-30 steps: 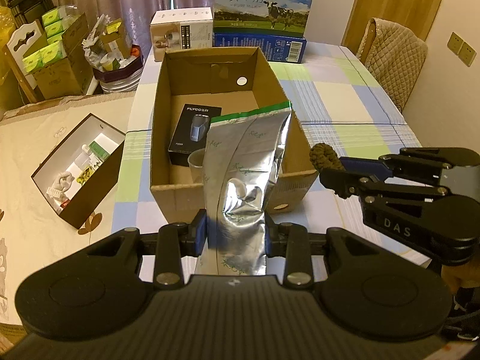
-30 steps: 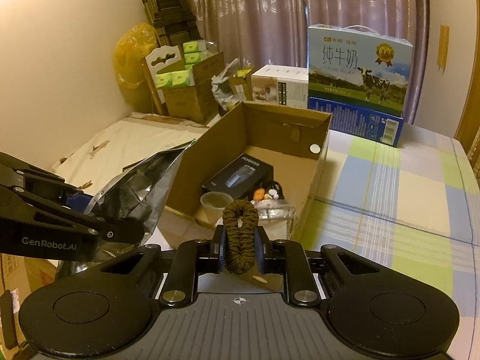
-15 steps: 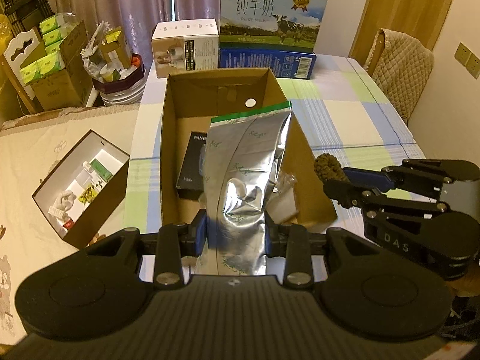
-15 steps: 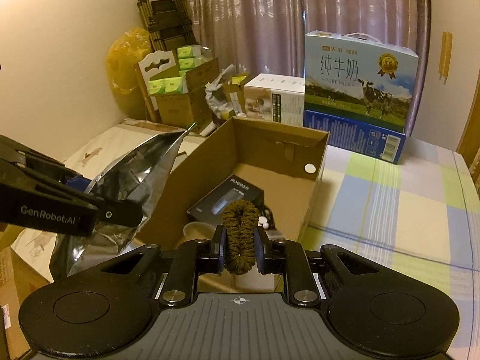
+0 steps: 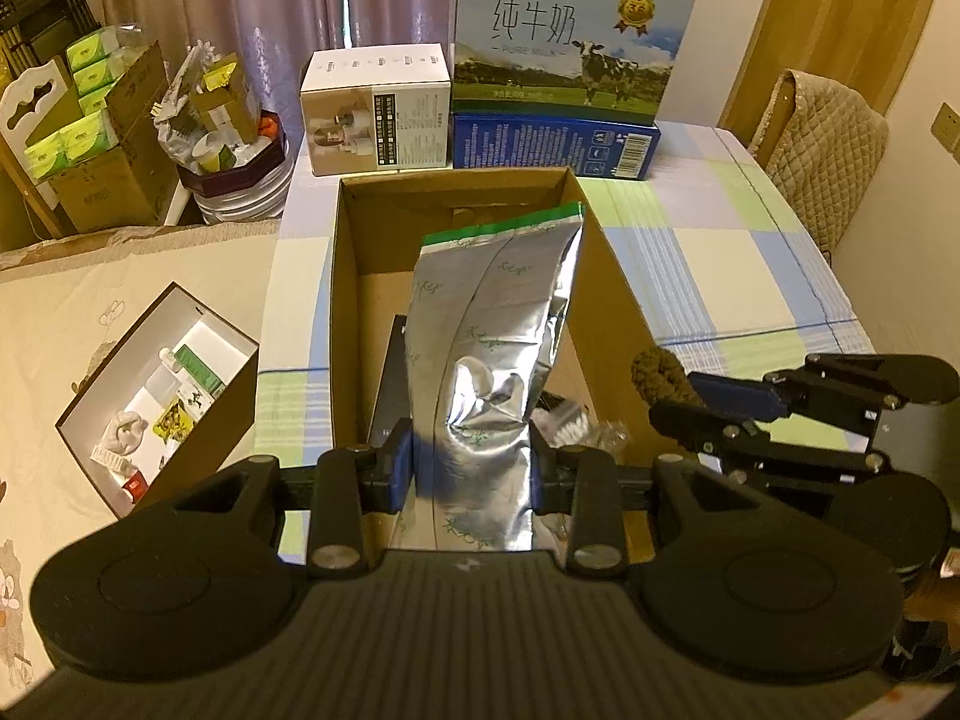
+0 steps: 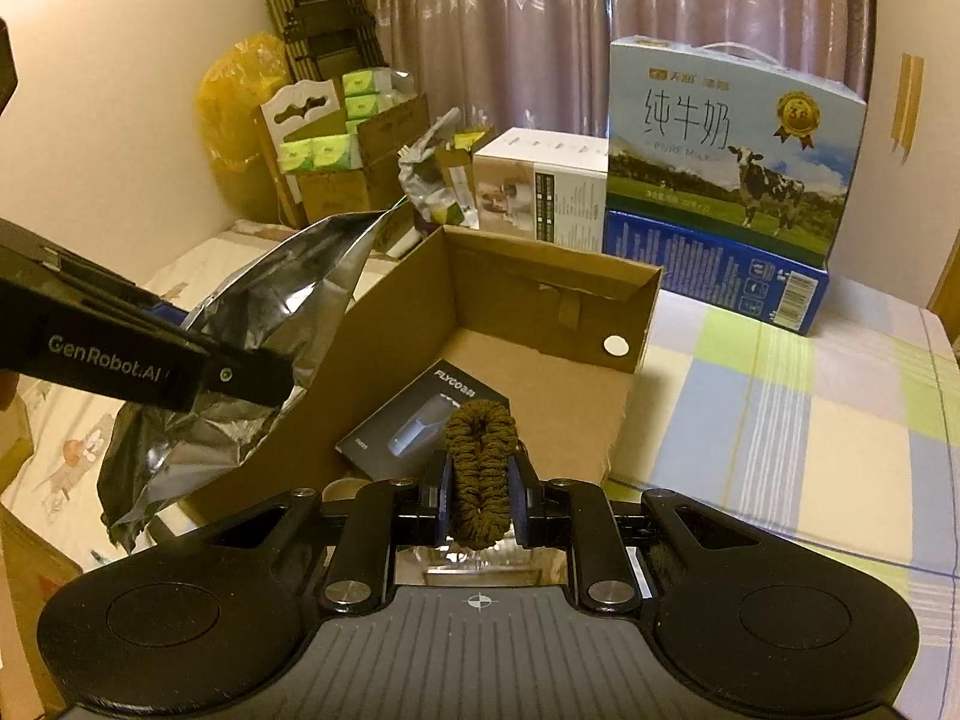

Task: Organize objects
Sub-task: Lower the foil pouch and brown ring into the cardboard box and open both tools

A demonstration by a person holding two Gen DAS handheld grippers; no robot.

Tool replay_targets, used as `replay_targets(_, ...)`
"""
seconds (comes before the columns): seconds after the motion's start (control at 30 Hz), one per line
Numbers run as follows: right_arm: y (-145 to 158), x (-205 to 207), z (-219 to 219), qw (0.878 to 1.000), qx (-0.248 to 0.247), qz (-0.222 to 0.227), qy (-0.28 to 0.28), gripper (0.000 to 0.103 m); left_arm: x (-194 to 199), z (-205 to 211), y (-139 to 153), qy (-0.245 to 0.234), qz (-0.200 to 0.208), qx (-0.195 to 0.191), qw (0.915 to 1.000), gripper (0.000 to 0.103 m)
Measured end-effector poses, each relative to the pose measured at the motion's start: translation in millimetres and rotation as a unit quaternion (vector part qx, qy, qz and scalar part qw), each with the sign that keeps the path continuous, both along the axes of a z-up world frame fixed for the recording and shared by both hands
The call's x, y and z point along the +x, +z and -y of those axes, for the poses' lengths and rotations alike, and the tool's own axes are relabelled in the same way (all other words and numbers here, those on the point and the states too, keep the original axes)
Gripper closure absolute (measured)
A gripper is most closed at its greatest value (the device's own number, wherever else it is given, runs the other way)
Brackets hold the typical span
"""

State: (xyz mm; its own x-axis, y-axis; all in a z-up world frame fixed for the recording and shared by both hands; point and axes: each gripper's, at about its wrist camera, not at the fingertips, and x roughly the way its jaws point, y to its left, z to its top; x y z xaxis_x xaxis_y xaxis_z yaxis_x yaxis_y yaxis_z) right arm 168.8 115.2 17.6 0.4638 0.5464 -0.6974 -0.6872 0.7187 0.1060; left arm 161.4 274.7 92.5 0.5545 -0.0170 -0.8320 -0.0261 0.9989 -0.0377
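Your left wrist camera looks steeply down along its fingers, close above the open brown cardboard box (image 5: pixel 606 276). Your right wrist camera sits beside it, angled left across the same box (image 6: pixel 540 294). Both share the blue milk carton (image 5: pixel 570 42) (image 6: pixel 732 144) behind.

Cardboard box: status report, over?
Left hand-held gripper shut on foil bag; right shut on brown scrunchie. Both over cardboard box. Nothing in the way.
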Motion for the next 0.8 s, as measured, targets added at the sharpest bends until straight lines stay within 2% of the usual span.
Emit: replay_targets(0.8,-18,60,-15,1.000,-0.001,-0.012,-0.013,0.087,82,-21,-31,0.005,-0.020,0.005,0.9998,0.071)
